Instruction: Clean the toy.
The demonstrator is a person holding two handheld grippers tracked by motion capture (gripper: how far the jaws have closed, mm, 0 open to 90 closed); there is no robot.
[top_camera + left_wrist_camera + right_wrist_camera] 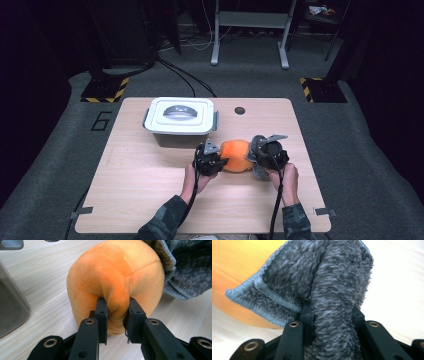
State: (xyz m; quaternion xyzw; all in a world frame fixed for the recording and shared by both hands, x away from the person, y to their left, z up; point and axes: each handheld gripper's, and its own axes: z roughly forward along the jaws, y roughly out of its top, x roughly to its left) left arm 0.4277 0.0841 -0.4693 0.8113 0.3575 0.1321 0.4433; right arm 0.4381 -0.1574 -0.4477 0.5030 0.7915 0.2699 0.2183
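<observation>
Orange plush toy sat mid-worktop, box at its 10 o'clock. My left gripper pinched toy fold; right gripper clamped grey cloth. I judged thin pinch could slip, cloth tug could roll toy.

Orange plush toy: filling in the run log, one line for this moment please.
left claw: pinching orange plush toy | right claw: gripping grey cloth against toy

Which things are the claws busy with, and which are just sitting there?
Busy with:
- orange plush toy, pinched by the left claw
- grey fuzzy cloth, gripped by the right claw and resting against the toy

Just sitting there:
- lidded white box, behind the toy
- wooden table
</observation>
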